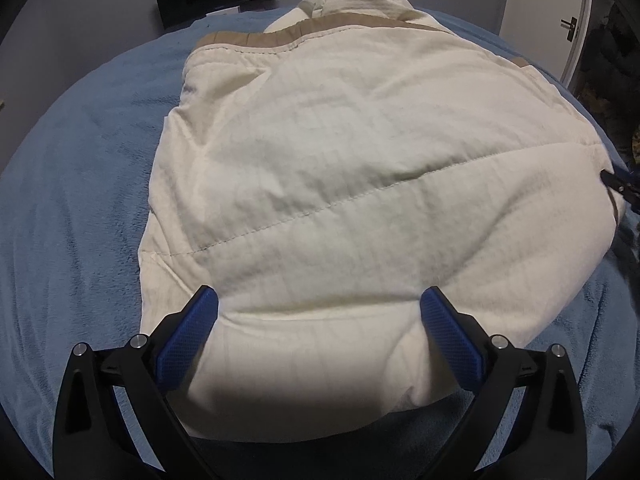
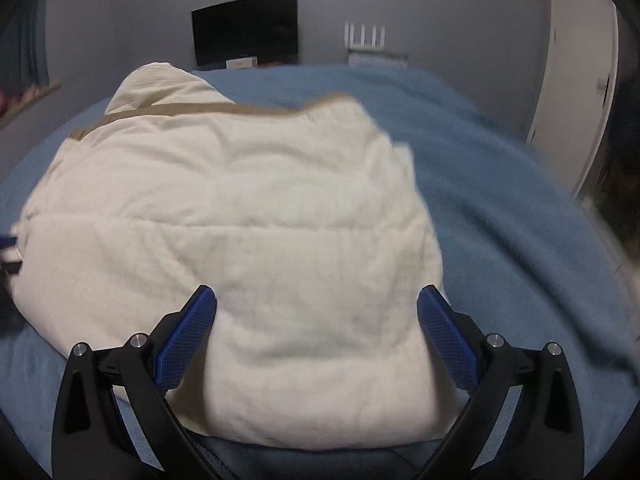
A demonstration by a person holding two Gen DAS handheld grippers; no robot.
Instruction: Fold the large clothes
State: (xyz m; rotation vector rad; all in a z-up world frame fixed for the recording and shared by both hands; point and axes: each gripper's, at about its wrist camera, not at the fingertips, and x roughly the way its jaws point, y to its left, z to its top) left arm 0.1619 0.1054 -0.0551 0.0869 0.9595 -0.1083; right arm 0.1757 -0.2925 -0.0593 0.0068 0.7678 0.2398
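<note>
No legible text or labels

We've got open blue bed (image 2: pixel 500 184) along the right edge, bare strip down the left too. The puffy cream jacket (image 1: pixel 360 168) fills the middle, its hood bulging toward the far edge.
</note>
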